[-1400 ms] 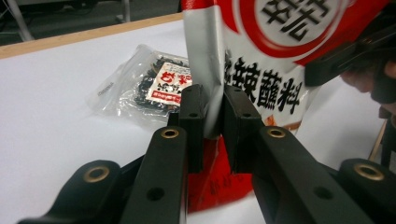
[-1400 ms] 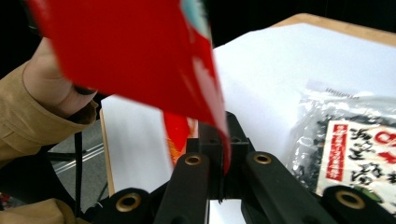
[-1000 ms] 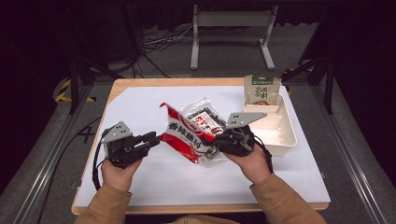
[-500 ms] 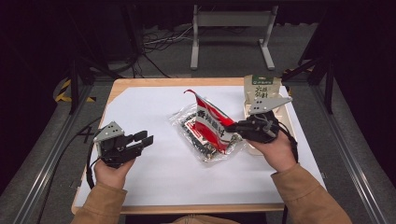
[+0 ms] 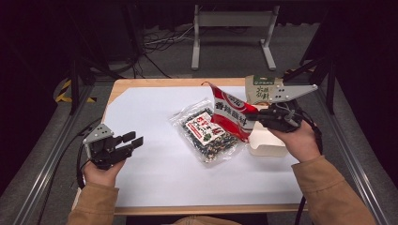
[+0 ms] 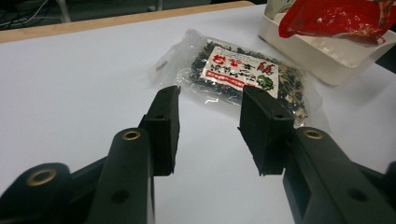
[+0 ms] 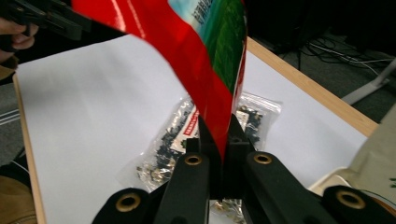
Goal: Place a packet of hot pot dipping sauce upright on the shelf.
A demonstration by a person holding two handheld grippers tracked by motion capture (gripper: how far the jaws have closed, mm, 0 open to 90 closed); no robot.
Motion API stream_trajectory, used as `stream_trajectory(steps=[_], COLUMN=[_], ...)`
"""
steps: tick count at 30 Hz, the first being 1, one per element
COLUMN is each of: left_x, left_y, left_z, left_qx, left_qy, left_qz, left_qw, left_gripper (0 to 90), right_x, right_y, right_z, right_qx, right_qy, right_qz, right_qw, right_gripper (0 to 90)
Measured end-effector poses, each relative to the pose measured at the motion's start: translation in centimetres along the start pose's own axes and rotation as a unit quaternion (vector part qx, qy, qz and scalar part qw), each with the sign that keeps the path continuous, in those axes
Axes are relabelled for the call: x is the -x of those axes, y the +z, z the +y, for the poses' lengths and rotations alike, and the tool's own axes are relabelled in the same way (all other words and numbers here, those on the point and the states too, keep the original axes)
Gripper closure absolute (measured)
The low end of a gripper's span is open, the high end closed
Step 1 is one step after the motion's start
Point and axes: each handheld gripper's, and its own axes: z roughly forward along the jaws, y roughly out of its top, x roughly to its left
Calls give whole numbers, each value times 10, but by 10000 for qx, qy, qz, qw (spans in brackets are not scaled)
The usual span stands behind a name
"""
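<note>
My right gripper [image 5: 251,117] is shut on the lower edge of a red snack packet [image 5: 230,115], holding it in the air beside the white tray [image 5: 267,143]. In the right gripper view the packet [image 7: 187,42] rises from between the closed jaws of that gripper [image 7: 219,140]. A clear bag of dark pieces with a red and white label [image 5: 206,133] lies flat mid-table. My left gripper [image 5: 133,143] hovers at the front left, open. Its jaws have just been opening, with nothing between them [image 6: 210,126]; the clear bag [image 6: 238,74] lies ahead of them.
A green and white packet [image 5: 263,89] stands at the far end of the tray. White paper [image 5: 155,178] covers the wooden tabletop. Dark floor, cables and a metal stand lie beyond the table's far edge.
My right gripper has carried the red packet to the right and upward, off the clear bag, to the tray's side. My left gripper has drawn back leftward and its jaws stand wider.
</note>
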Motion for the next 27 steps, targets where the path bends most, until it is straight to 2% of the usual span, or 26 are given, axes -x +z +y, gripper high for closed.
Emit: stream_trajectory(steps=[5,17,20,27], left_x=[-4,-12,-13,-15], left_y=[-3,-11,-11,-10], left_z=[-2,-9,-11,-11], left_qx=[31,57,60,50], left_qy=[-39,-126,-176,-204], left_qz=[-20,134,160,156], left_qw=[10000,9998,9997,9997], left_gripper=[499,476,472,465], right_x=[10,36,43,55], right_y=[-7,-20,-22,-28], right_z=[-2,-5,-8,-12], right_qx=[-26,-7,8,63], right_qy=[-36,-225,-195,-108], right_qz=[-166,-681,-790,-872], right_qw=[9999,9974,9967,9961], right_gripper=[897,897,897,897])
